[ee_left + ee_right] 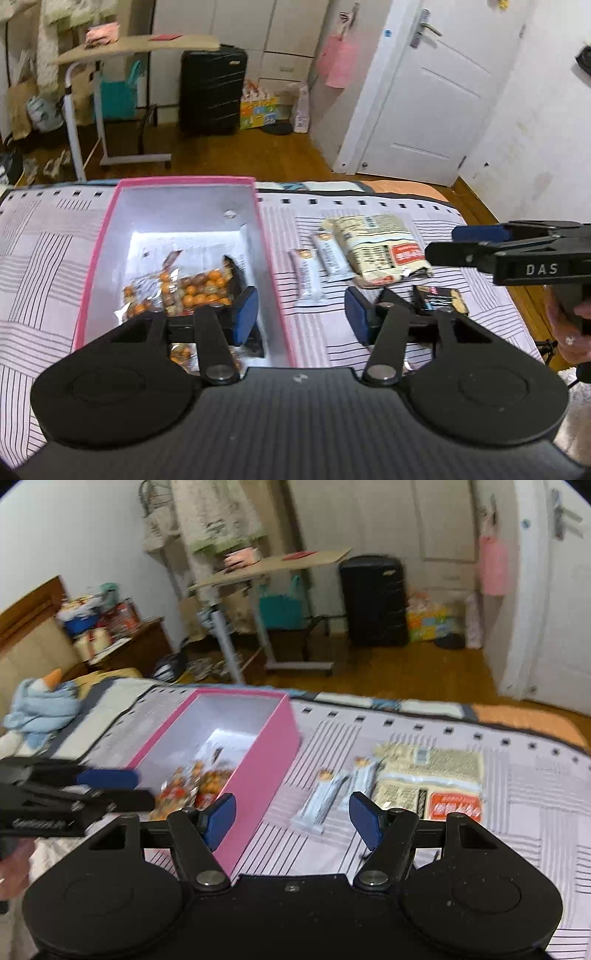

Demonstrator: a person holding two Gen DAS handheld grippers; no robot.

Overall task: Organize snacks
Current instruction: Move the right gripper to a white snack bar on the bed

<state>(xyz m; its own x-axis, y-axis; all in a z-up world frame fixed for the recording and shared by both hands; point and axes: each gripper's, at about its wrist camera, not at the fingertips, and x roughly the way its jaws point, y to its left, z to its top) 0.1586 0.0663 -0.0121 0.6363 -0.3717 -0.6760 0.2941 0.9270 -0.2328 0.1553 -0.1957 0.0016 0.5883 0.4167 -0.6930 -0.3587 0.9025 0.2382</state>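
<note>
Progress is partial: orange snack packets (192,288) lie inside the pink box (96,258) on the bed (517,812); two snack bars (325,797), a beige pack (380,247) and a dark packet (439,299) remain outside, right of it. Left gripper (301,314) and right gripper (291,816) fingers are wide, holding nothing. The box's right wall stands between the loose snacks and the box floor.

Box (96,254) on bed (37,236), nut packets (192,288) inside, snack bars (317,266) and large packet (380,247) right of it

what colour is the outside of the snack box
Pink outside, white inside; the box shows best in the right wrist view.
</note>
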